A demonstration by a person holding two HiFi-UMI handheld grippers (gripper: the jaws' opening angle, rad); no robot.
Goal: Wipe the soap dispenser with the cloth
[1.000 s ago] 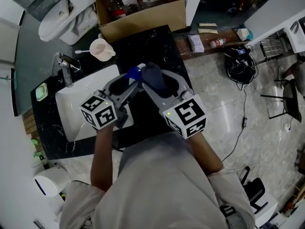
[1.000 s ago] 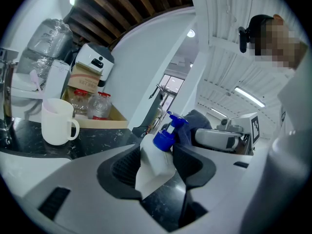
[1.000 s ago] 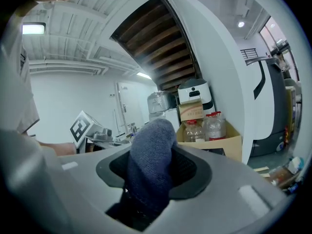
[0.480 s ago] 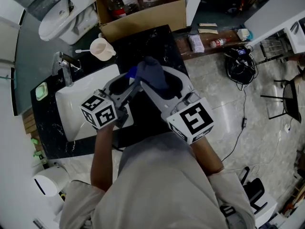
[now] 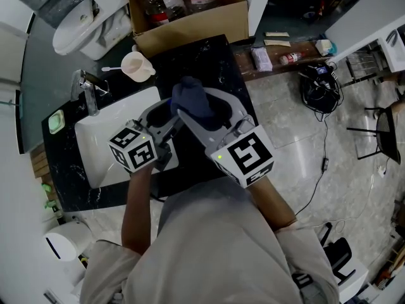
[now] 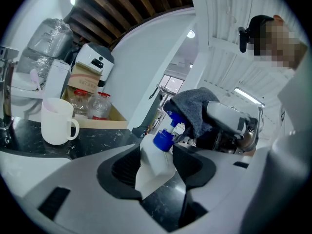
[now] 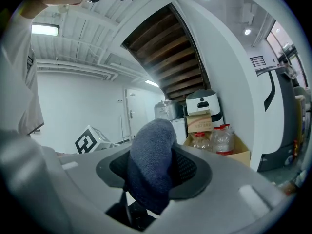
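Gripping the soap dispenser [image 6: 155, 162] by its white body with the left gripper [image 6: 158, 173], jaws partway open and snug on it; standing tall, blue pump [image 6: 163, 139] up and away from those jaws; pinching the bunched cloth [image 7: 148, 155] in the right gripper [image 7: 155, 174], jaws closed on it; sitting right at the pump top, a bit to the right, maybe touching; probably needing a rub down the long side next.

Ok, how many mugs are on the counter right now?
1. A white mug stands on the black counter between the sink and the cardboard box. Part of the counter is covered, so another could be hidden.
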